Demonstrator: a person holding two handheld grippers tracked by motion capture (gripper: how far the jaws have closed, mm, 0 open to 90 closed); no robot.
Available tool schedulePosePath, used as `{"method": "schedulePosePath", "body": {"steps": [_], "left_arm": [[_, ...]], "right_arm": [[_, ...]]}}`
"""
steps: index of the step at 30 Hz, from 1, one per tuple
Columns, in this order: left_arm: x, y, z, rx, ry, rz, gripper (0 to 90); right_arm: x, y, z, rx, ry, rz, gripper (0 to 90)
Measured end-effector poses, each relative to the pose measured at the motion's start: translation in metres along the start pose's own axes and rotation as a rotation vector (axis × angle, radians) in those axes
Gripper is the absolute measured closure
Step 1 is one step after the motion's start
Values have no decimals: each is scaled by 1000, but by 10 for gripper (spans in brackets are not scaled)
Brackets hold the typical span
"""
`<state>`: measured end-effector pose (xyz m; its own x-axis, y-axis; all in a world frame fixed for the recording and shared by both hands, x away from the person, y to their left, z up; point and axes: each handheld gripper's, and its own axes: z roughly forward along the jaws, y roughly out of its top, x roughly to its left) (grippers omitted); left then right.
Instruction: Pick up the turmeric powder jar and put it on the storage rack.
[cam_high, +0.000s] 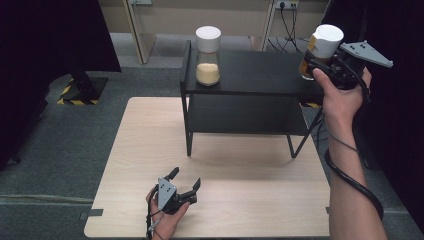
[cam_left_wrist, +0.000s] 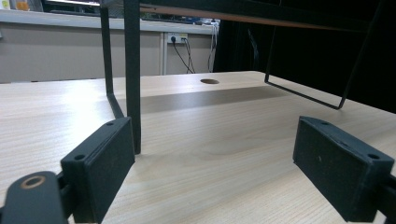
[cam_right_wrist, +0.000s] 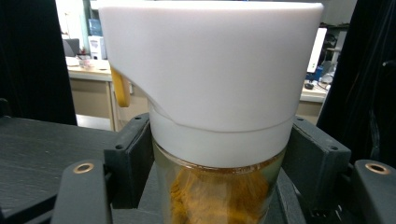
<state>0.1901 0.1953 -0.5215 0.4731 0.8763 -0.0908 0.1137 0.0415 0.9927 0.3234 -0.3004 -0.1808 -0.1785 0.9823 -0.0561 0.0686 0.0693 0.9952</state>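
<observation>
My right gripper (cam_high: 312, 62) is shut on a glass jar (cam_high: 320, 50) with a tall white lid and orange-brown powder inside, held tilted above the right end of the black shelf (cam_high: 250, 75). In the right gripper view the jar (cam_right_wrist: 212, 93) sits between both black pads (cam_right_wrist: 133, 154), its powder low in the glass. A second white-lidded jar (cam_high: 208, 56) with pale powder stands upright on the shelf's left part. My left gripper (cam_high: 186, 180) rests open near the table's front edge, nothing between its pads (cam_left_wrist: 100, 163).
The black two-level shelf stands at the back of the light wooden table (cam_high: 150, 150). Its thin metal legs (cam_left_wrist: 132, 74) rise just ahead of the left gripper. A round hole (cam_left_wrist: 209, 81) shows in the tabletop. Grey floor and dark curtains surround the table.
</observation>
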Motion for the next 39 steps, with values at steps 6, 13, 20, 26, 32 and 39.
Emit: {"method": "schedulePosePath", "body": {"steps": [6,13,20,26,32,39], "left_arm": [[0,0,0,-2,-1,1,123],[0,-1,0,-3,0,4,123],[-1,-1,0,-3,0,6,123],[-1,0,0,-1,0,6,123],[-1,0,0,-2,1,8,123],[-1,-1,0,-3,1,7,123]], "right_arm": [[0,-1,8,21,-10,5,306],[0,-3,12,33,-17,11,306],[-1,-5,13,40,-15,15,306],[-1,-6,13,42,-16,13,305],[-1,-11,14,27,-14,24,303],[-1,-13,16,19,-19,40,303]]}}
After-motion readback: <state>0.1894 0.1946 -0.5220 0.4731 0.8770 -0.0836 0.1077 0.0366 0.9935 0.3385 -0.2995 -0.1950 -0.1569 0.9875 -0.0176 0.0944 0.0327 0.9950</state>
